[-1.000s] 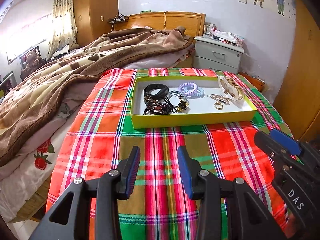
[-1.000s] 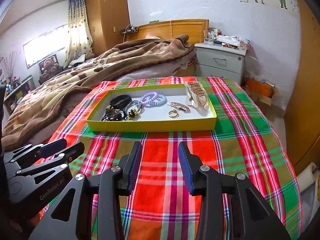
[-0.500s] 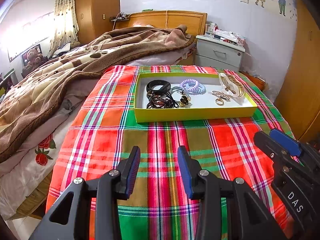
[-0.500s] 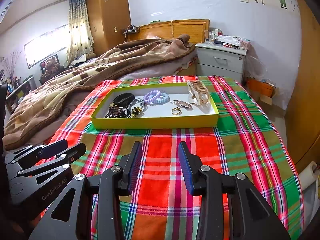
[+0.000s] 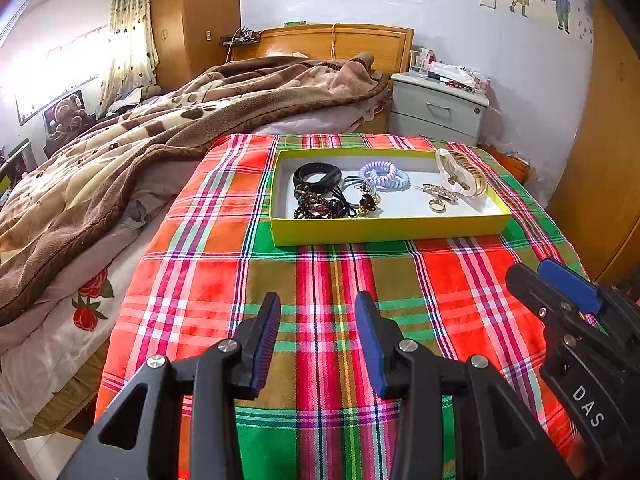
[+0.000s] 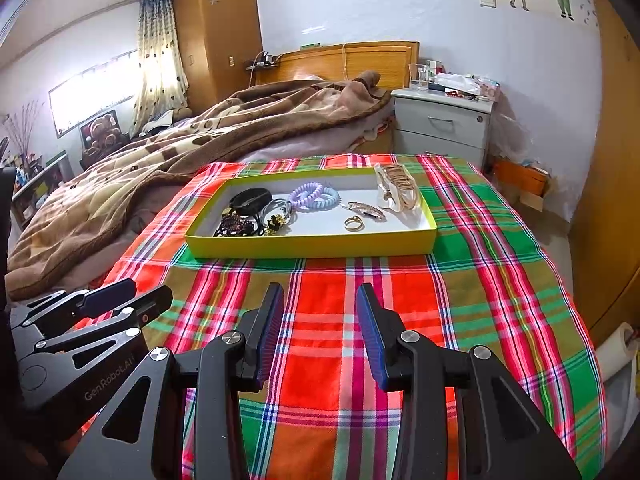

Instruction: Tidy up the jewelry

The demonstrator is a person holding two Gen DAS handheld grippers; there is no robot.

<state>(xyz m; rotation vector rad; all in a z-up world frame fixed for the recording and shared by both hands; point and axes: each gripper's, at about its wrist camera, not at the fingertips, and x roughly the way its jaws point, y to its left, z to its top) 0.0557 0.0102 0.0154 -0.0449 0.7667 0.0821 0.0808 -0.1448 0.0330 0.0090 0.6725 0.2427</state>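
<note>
Left gripper [image 5: 316, 336] and right gripper [image 6: 320, 332] hover side by side above plaid cloth [image 6: 460, 288] on bed, jaws of both apart, nothing between them. Ahead, well apart from both, yellow tray [image 5: 384, 232] sits on cloth. Inside tray: black hair ties [image 5: 316, 178] and dark beaded bracelets [image 5: 316, 206] at left, pastel spiral hair ties [image 5: 384, 174] mid-tray, gold ring [image 5: 436, 205] and gold hair claw [image 5: 464, 172] at right. Brown blanket [image 5: 120, 148] bunched beyond; grey nightstand [image 6: 444, 124] by wall.
</note>
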